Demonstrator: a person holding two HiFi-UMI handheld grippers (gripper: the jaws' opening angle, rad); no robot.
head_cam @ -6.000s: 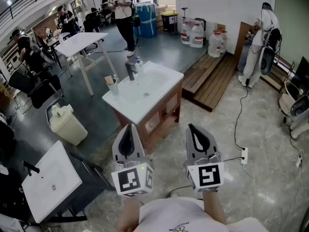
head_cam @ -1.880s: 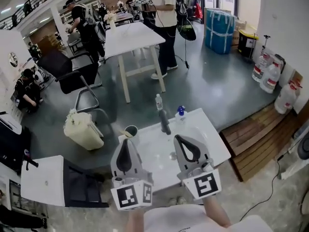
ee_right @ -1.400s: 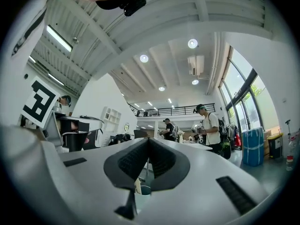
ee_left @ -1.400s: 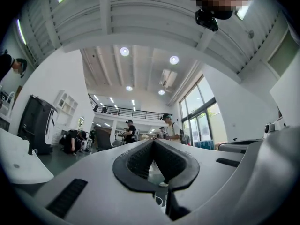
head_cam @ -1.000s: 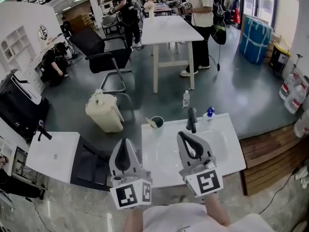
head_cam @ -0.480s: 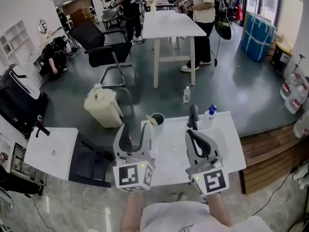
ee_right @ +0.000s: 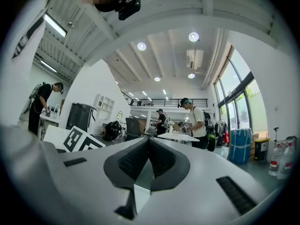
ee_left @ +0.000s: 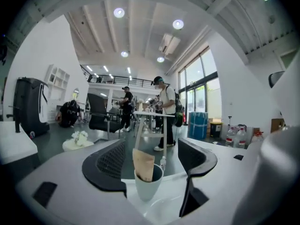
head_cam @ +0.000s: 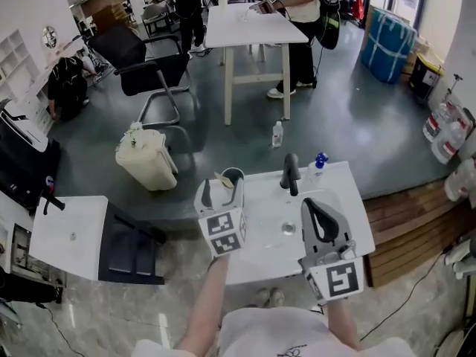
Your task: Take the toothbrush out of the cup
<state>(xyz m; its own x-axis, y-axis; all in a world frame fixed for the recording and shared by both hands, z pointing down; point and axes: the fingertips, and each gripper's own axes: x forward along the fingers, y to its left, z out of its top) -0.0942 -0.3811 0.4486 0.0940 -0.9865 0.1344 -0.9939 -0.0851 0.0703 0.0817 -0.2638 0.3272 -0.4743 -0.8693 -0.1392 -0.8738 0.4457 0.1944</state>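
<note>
White sink counter [head_cam: 349,222] in an open workshop: we are lining up on the cup [ee_left: 149,184].
We are opening the left gripper [head_cam: 223,190] jaws to straddle the tan toothbrush [ee_left: 143,164]. It is standing in the cup, between and just beyond them, untouched. The right gripper [head_cam: 312,208], jaws together and empty, is waiting alongside.

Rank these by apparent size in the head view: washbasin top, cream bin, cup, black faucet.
1. washbasin top
2. cream bin, though it stands farther off on the floor
3. cup and black faucet: they look alike, so not ranked; the cup is partly hidden
</note>
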